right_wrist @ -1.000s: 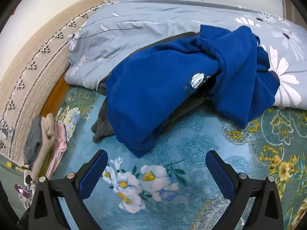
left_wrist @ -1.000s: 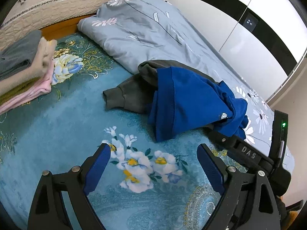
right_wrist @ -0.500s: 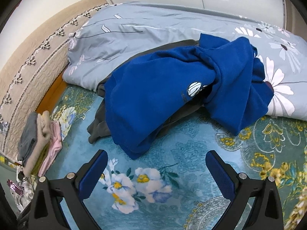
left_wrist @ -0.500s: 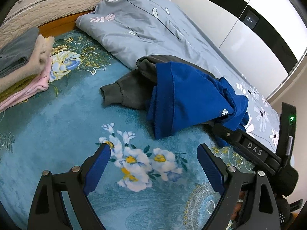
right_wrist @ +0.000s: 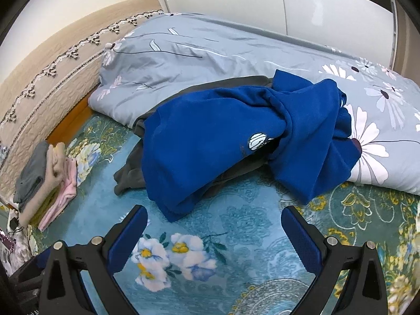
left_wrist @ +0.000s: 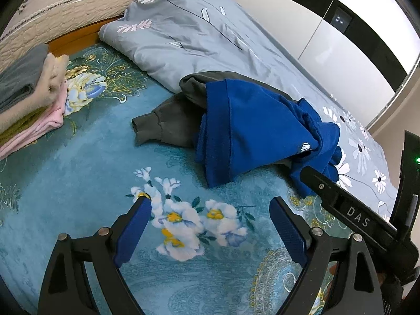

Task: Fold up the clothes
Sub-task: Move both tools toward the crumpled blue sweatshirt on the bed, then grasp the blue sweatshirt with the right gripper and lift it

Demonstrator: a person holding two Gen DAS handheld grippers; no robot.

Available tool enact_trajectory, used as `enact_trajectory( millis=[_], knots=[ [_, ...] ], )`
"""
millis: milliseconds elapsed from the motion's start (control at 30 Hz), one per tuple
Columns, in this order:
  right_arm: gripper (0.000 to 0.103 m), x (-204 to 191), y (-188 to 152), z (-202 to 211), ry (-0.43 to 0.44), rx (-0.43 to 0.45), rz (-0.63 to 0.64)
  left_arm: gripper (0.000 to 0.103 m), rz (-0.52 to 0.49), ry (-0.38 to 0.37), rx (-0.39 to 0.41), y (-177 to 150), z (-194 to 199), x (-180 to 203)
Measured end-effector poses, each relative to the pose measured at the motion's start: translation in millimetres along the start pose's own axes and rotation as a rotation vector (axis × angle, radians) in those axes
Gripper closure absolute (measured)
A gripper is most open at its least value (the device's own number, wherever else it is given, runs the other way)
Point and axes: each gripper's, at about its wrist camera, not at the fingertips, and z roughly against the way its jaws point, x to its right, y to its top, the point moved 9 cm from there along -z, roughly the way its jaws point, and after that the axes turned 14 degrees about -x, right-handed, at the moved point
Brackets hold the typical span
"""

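A crumpled blue sweatshirt (left_wrist: 252, 128) (right_wrist: 223, 136) lies on top of a dark grey garment (left_wrist: 162, 123) (right_wrist: 128, 173) on the teal floral bed cover, partly resting against the grey duvet. My left gripper (left_wrist: 210, 204) hovers open over the white flower print, short of the blue cloth's hem. My right gripper (right_wrist: 214, 212) is open too, just in front of the blue sweatshirt's lower edge. Nothing sits between either pair of blue pads. The right gripper's black body (left_wrist: 357, 220) shows at the right of the left wrist view.
A stack of folded clothes (left_wrist: 29, 97) (right_wrist: 44, 178), grey, beige and pink, sits at the left near the headboard (right_wrist: 52, 71). A grey flowered duvet (left_wrist: 199, 36) (right_wrist: 236, 52) runs along the far side. White wardrobe doors (left_wrist: 341, 39) stand behind the bed.
Both grippers have drawn back and up a little from the pile; the clothes look smaller and farther away. The jaws stay wide. The garments have not moved.
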Motion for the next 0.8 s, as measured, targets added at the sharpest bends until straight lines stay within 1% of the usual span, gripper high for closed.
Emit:
enact_trajectory(
  millis=[233, 333, 467, 567, 633, 733, 800],
  knots=[
    [0.000, 7, -2, -8, 0.016, -0.021, -0.019, 0.011, 0.003, 0.006, -0.011, -2, -4, -3],
    [0.000, 21, 4, -14, 0.019, -0.032, -0.052, 0.011, -0.013, 0.015, -0.011, -3, -4, -10],
    [0.000, 55, 21, -24, -0.031, -0.052, -0.131, 0.011, -0.010, 0.028, 0.016, -4, 7, -30],
    [0.000, 74, 39, -30, -0.068, -0.052, -0.149, 0.011, 0.018, 0.021, 0.032, -1, 13, -44],
    [0.000, 83, 52, -36, -0.087, -0.059, -0.170, 0.011, 0.042, 0.012, 0.036, 0, 15, -53],
    [0.000, 98, 72, -44, -0.123, -0.073, -0.205, 0.011, 0.066, -0.023, 0.047, -2, 21, -65],
    [0.006, 106, 84, -49, -0.152, -0.088, -0.228, 0.011, 0.085, -0.036, 0.056, -6, 26, -75]
  ],
)
